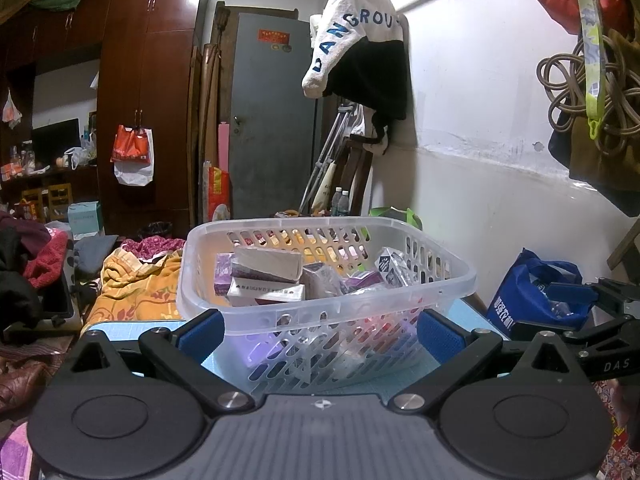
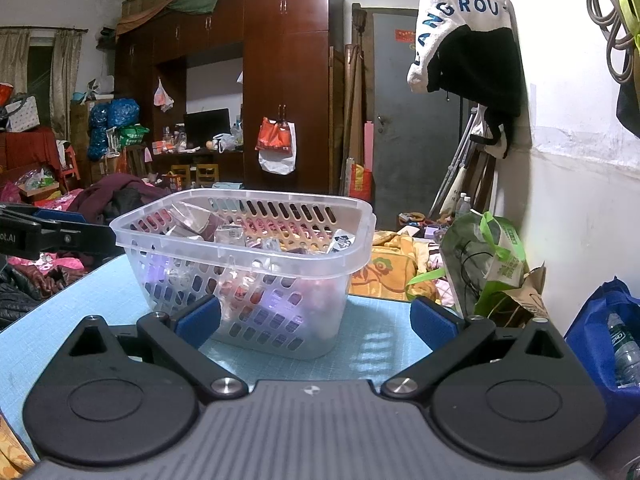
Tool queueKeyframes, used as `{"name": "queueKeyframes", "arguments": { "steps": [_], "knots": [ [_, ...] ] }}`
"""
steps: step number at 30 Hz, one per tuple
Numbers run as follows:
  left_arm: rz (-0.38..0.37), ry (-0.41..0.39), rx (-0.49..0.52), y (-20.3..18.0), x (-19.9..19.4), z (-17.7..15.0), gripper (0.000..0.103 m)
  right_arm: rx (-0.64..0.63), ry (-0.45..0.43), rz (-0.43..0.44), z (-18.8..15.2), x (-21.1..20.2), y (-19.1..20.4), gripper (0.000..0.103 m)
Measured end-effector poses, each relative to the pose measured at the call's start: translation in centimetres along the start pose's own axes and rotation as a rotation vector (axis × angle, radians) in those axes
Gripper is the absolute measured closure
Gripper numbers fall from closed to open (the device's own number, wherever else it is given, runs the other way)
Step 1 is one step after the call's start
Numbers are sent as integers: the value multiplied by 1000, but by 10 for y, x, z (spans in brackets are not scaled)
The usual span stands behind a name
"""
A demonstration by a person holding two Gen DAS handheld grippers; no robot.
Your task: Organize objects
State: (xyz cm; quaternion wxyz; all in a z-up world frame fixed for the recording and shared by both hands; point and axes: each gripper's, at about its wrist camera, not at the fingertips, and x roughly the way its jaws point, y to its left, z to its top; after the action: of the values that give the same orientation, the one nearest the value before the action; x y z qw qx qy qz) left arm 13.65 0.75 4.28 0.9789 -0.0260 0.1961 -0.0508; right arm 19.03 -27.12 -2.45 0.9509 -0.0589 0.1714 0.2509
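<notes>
A clear slotted plastic basket stands on a light blue mat. It holds several small boxes and wrapped packets. My left gripper is open, its blue pads level with the basket's near wall, one at each side of it, holding nothing. In the right wrist view the basket sits just ahead and left of centre. My right gripper is open and empty, its left pad close to the basket's near corner. The right gripper also shows at the right edge of the left wrist view.
A blue bag with bottles stands at the right by the white wall. A green bag and a paper bag sit beyond the mat's far right. Piled clothes and bedding lie to the left. Cables hang on the wall.
</notes>
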Motion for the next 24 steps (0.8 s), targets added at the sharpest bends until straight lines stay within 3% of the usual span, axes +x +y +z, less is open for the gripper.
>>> {"name": "queueKeyframes", "arguments": {
  "steps": [24],
  "knots": [
    [7,-23,16,-4,-2,-3,0,-3,9,-2,-1,0,-1,0]
  ]
}}
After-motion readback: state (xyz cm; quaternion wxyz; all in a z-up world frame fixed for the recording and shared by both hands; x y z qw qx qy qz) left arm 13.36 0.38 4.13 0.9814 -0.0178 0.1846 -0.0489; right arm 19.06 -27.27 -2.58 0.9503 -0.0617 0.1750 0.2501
